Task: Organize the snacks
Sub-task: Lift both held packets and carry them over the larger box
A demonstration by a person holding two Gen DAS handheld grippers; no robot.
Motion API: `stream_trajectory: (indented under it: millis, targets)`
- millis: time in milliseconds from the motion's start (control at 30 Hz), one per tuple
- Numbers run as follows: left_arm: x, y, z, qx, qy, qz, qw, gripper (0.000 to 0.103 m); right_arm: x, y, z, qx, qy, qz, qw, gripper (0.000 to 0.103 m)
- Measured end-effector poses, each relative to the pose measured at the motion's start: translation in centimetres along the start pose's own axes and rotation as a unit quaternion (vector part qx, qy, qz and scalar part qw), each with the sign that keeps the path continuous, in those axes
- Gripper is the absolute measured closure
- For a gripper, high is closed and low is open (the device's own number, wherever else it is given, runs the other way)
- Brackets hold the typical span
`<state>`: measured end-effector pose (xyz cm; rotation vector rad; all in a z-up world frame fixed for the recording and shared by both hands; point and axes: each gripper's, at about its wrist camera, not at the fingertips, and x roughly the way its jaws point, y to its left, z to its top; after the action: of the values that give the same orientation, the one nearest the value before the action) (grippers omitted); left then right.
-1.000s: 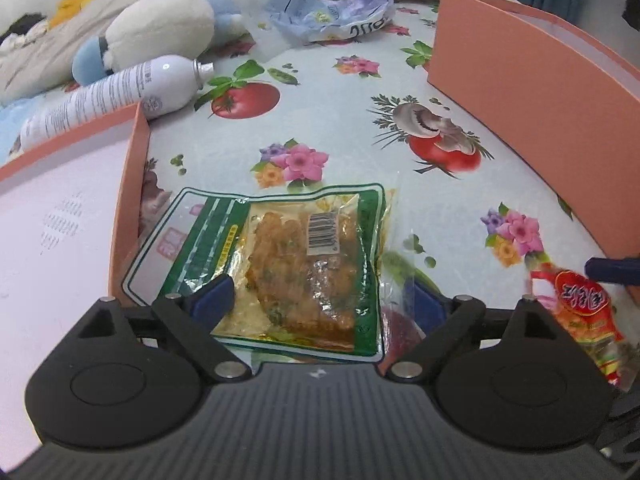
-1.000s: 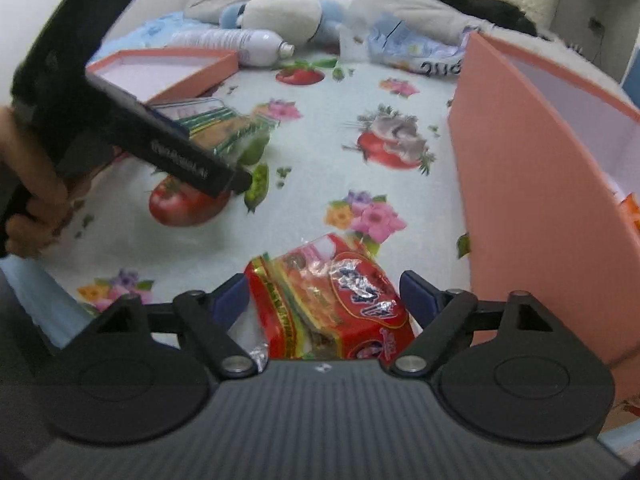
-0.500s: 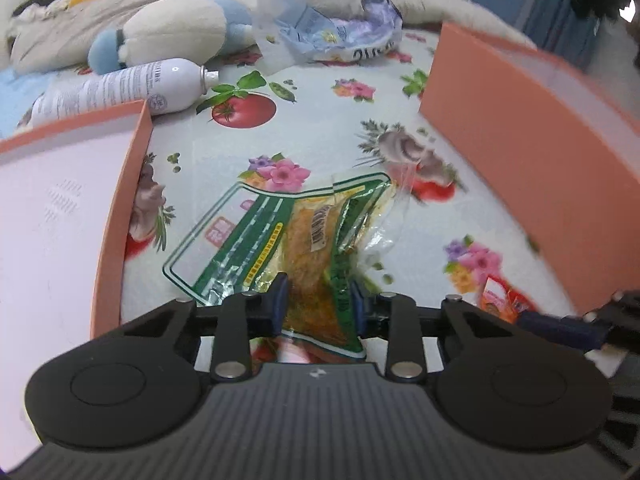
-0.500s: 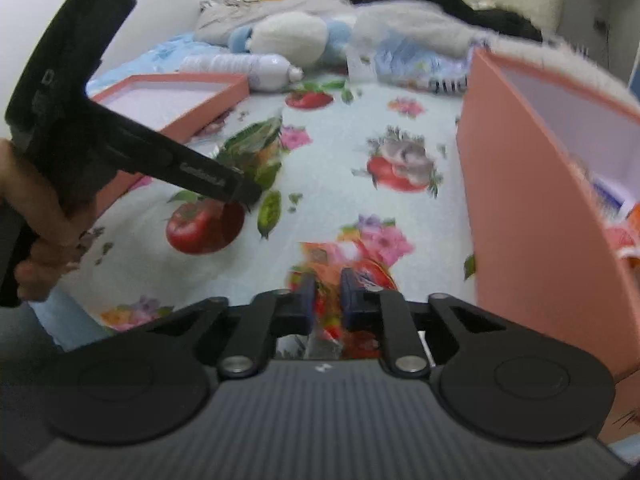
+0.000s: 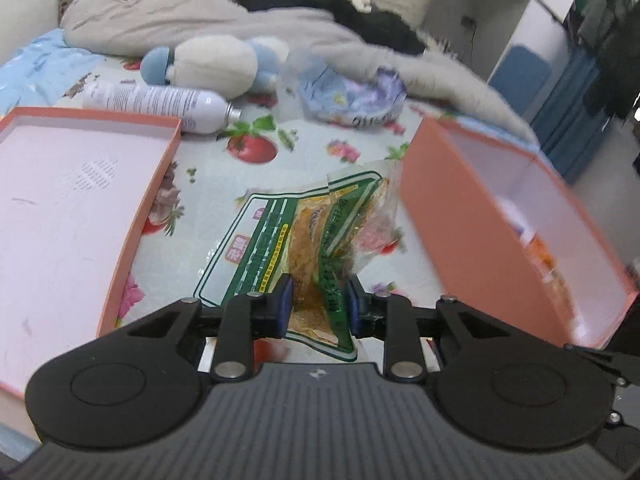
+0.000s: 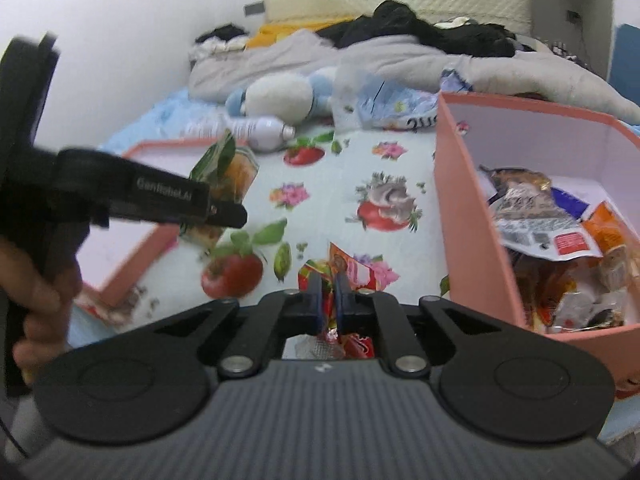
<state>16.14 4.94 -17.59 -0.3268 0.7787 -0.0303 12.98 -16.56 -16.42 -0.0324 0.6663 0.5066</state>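
My left gripper point(image 5: 316, 305) is shut on a green snack packet point(image 5: 296, 240) with orange filling and holds it lifted over the floral cloth, left of the pink box point(image 5: 472, 240). The left gripper and its packet point(image 6: 224, 172) also show in the right wrist view. My right gripper point(image 6: 328, 300) is shut on a red snack packet point(image 6: 348, 270), lifted, just left of the pink box point(image 6: 464, 232). The box holds several snack packets point(image 6: 552, 232).
A shallow pink box lid point(image 5: 72, 216) lies at the left. A white spray bottle point(image 5: 160, 102), a plush toy point(image 5: 216, 66) and a crumpled blue bag point(image 5: 352, 100) lie at the far side, with a grey blanket behind them.
Both grippers closed on their packets, the left on the green one and the right on the red one, and lifted them off the cloth toward the pink box.
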Motion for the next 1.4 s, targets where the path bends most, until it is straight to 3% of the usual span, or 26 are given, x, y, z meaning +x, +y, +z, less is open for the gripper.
stream_trajectory:
  millis: [533,700,1100,1400]
  targets:
    - [-9.0,-5.8,0.0,0.026,-0.04,-0.046,0.9978,0.072,-8.7,-1.2,3.2,0.039,-0.084,-0.016,0.996,0.094]
    - [-10.3,-8.3,-0.5,0.029,-0.036,-0.082,0.9955,0.072,-10.5,-2.1,3.3,0.045,-0.093,-0.033,0.994,0.094]
    - [-11.2,-13.5,-2.5,0.048,-0.01,-0.124,0.991,0.072,-14.3,-5.4,1.9,0.06,-0.093,-0.086,0.99,0.094]
    - [-10.2,-17.2,-2.0,0.071,0.002,-0.152,0.9857,0.072,-15.6,-8.5,1.5,0.089,-0.09,-0.123,0.984,0.094]
